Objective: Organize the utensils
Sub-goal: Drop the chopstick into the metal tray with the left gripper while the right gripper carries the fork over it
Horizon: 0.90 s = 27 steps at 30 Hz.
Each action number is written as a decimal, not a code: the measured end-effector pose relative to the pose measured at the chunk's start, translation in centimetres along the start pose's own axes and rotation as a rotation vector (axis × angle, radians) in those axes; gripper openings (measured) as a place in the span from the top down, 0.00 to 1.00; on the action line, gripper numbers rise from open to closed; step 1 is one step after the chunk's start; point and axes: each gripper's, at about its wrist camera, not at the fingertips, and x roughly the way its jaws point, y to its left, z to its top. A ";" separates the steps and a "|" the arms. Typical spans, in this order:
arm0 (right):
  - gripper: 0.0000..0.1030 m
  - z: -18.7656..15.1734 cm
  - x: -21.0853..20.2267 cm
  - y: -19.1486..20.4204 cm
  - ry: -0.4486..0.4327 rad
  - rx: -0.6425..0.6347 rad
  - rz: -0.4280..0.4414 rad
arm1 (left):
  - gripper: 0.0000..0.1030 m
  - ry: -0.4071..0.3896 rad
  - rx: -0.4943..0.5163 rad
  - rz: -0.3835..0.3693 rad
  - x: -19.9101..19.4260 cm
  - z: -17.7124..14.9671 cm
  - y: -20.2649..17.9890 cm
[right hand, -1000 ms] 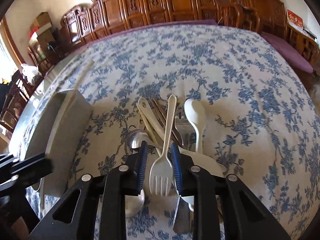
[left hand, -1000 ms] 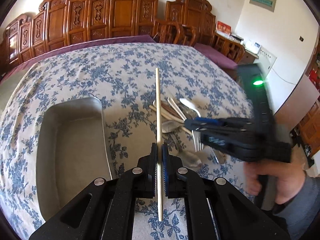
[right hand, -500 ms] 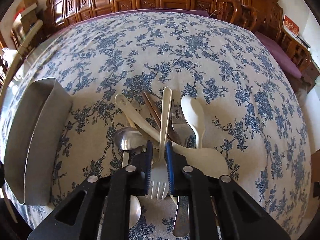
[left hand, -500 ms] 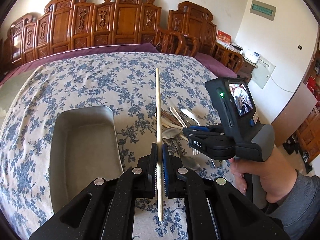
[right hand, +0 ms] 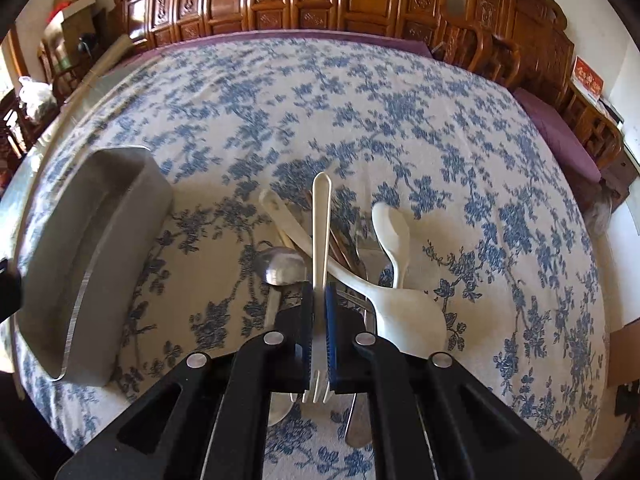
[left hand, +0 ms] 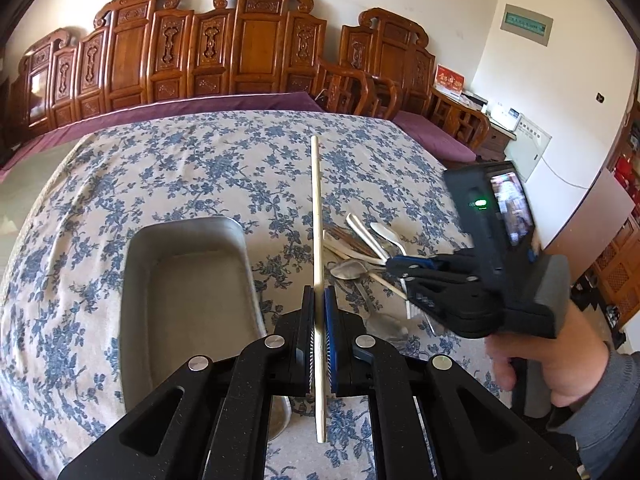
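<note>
My left gripper (left hand: pixel 319 300) is shut on a pale wooden chopstick (left hand: pixel 317 208) and holds it above the table, just right of the metal tray (left hand: pixel 180 248). My right gripper (right hand: pixel 319 300) is shut on a white plastic fork (right hand: pixel 321 216), handle pointing away, tines toward me. Under it lies the utensil pile: a metal spoon (right hand: pixel 282 266), a white rice paddle (right hand: pixel 404 316), a white soup spoon (right hand: pixel 394 232) and brown chopsticks (right hand: pixel 340 246). The pile (left hand: pixel 360 248) and the right gripper (left hand: pixel 404 268) also show in the left wrist view.
The tray (right hand: pixel 80 252) stands left of the pile on a blue floral tablecloth (right hand: pixel 360 120). Carved wooden chairs (left hand: pixel 248 48) line the far wall. A purple cushion (left hand: pixel 436 140) lies at the back right.
My right gripper closed on the white fork and has lifted it off the pile. My left gripper, still holding the chopstick, rose and shifted so the tray sits nearer its centre.
</note>
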 end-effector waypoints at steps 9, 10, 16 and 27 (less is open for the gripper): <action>0.94 -0.1 -4.5 2.0 -0.085 -0.029 0.071 | 0.96 0.028 -0.022 0.037 -0.9 -0.1 3.9; 0.93 -0.1 -5.0 2.4 -0.094 -0.034 0.082 | 0.96 0.033 -0.025 0.041 -0.9 -0.1 4.2; 0.93 0.2 -7.0 4.3 -0.133 -0.059 0.125 | 0.96 0.077 -0.081 0.041 -0.2 -0.5 7.2; 0.93 0.7 -8.6 7.7 -0.158 -0.110 0.183 | 0.96 0.196 -0.099 0.086 3.5 -1.9 9.4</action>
